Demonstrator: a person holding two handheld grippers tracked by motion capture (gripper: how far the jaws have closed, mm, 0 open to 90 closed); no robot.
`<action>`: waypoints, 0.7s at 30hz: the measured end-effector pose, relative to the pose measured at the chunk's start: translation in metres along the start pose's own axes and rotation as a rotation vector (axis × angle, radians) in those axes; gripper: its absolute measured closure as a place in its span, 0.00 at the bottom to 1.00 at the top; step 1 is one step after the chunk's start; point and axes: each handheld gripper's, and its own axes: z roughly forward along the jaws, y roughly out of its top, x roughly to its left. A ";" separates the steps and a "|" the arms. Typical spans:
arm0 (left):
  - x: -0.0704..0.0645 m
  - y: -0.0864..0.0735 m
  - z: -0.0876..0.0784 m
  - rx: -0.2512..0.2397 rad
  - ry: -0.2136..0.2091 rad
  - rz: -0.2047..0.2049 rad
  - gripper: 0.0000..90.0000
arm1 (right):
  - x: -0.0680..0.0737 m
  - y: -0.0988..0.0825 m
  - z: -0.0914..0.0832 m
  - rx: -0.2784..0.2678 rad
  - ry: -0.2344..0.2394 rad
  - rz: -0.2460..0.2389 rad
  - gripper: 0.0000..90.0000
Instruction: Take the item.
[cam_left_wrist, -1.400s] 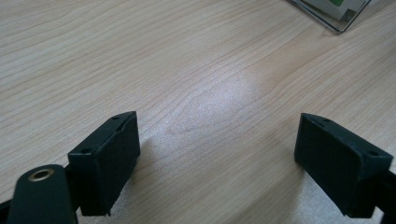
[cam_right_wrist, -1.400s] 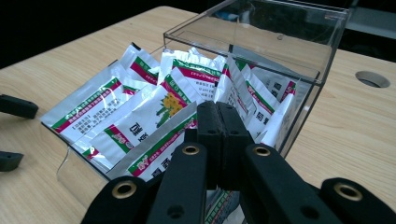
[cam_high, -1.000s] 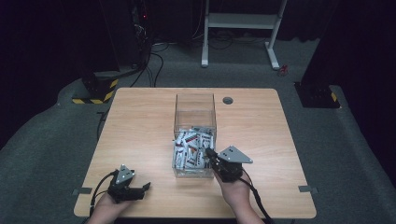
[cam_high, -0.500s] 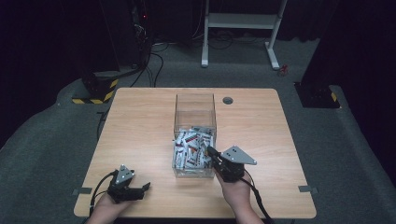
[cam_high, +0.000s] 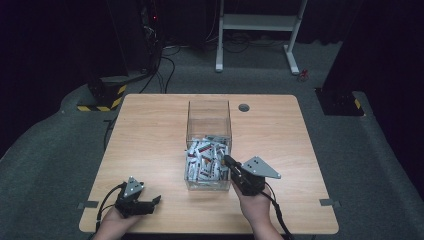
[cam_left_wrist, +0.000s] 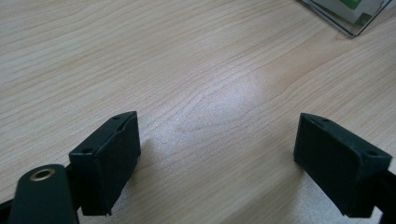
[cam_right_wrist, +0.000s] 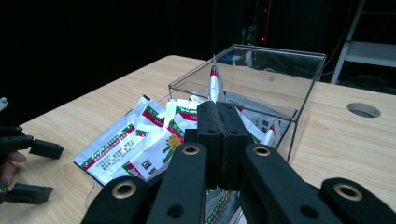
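**Sachet Pinched Above the Clear Box**

Right gripper (cam_right_wrist: 218, 140) clenched on a thin white sachet with red-green stripe (cam_right_wrist: 215, 83), held upright over the near end of the clear plastic box (cam_high: 208, 112) full of similar packets (cam_high: 202, 160). Left gripper (cam_left_wrist: 217, 163) released, resting empty at the near-left corner of the light wooden table (cam_high: 150, 130).

The high view looked forward and down from above the near edge of the pale wooden surface (cam_high: 150, 130). The left claw's (cam_left_wrist: 217, 154) camera skimmed close over bare wood. The right claw's (cam_right_wrist: 223, 140) camera faced the clear plastic box (cam_right_wrist: 299, 84) nearby, which all three views shared.
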 end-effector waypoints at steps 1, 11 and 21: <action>0.000 0.000 0.000 -0.001 0.000 0.004 0.17 | 0.000 0.001 -0.001 -0.007 -0.002 0.000 1.00; 0.000 0.000 0.000 -0.001 -0.001 -0.003 0.16 | -0.001 0.002 -0.003 -0.018 0.001 -0.003 1.00; 0.000 -0.001 -0.001 -0.001 0.003 -0.002 0.16 | 0.000 0.009 -0.009 -0.057 0.008 -0.002 1.00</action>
